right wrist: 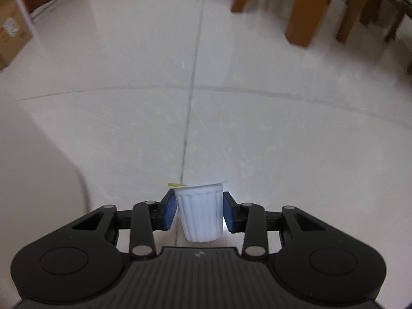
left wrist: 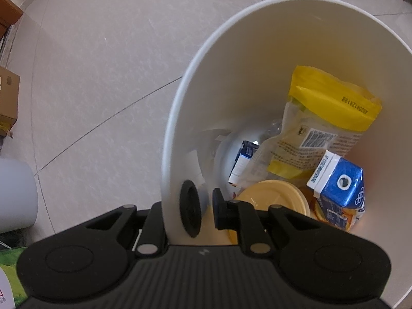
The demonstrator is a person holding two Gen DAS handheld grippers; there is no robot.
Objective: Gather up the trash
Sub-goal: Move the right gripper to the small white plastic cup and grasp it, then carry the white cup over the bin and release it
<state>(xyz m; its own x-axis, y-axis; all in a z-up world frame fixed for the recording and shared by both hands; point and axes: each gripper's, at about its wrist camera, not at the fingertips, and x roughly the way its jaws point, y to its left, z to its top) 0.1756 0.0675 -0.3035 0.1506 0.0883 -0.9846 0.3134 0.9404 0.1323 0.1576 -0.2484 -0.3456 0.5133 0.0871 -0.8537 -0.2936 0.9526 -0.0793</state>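
My left gripper (left wrist: 204, 209) is shut on the near wall of a white trash bin (left wrist: 257, 59), one pad on each side of the rim. Inside the bin lie a yellow snack bag (left wrist: 322, 118), a blue drink carton (left wrist: 340, 193), a yellow round lid (left wrist: 273, 198) and a smaller blue-and-white carton (left wrist: 243, 159). My right gripper (right wrist: 199, 211) is shut on a small white ribbed cup (right wrist: 200, 206), which it holds upright above the tiled floor. The blue pads (right wrist: 170, 211) press its two sides. A peeled lid edge sticks out at the cup's top.
Beige tiled floor (right wrist: 231, 103) stretches ahead. Wooden furniture legs (right wrist: 309, 7) stand at the far right, and a cardboard box (right wrist: 10, 25) at the far left. A white curved surface (right wrist: 38, 167) fills the right wrist view's left edge. Another cardboard box (left wrist: 7, 97) and a pale grey cylinder (left wrist: 15, 195) sit left of the bin.
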